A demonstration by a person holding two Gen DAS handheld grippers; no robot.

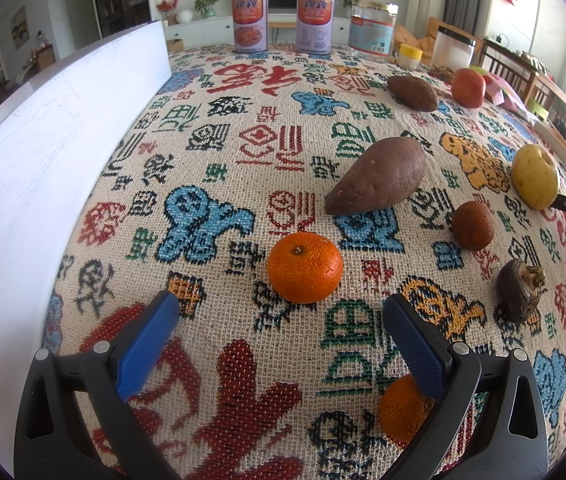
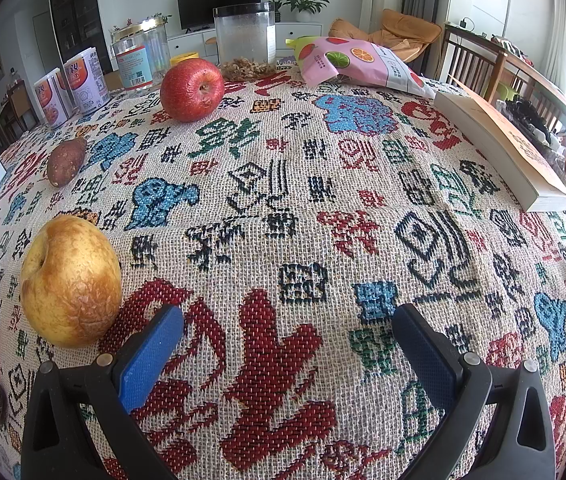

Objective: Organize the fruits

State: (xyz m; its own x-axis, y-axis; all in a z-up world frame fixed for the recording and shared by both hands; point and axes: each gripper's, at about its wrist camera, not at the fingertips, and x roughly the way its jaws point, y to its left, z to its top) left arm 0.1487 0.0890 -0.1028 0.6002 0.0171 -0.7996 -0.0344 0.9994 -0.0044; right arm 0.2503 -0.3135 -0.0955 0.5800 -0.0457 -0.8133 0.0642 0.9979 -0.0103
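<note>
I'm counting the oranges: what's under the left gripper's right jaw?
A second orange lies on the tablecloth there. Only its left part shows; the jaw covers the rest.

mandarin (image 1: 304,267) before sweet potato (image 1: 377,176), pear (image 1: 534,176) right

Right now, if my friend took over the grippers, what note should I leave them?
Left gripper: open, empty, fingers either side of the space just before a tangerine; a second tangerine sits under its right finger.
Right gripper: open, empty, over bare cloth; pear to its left.
Red apple and sweet potatoes lie loose on the tablecloth.
Done: nothing looks grouped. Left: all the sorting.
</note>
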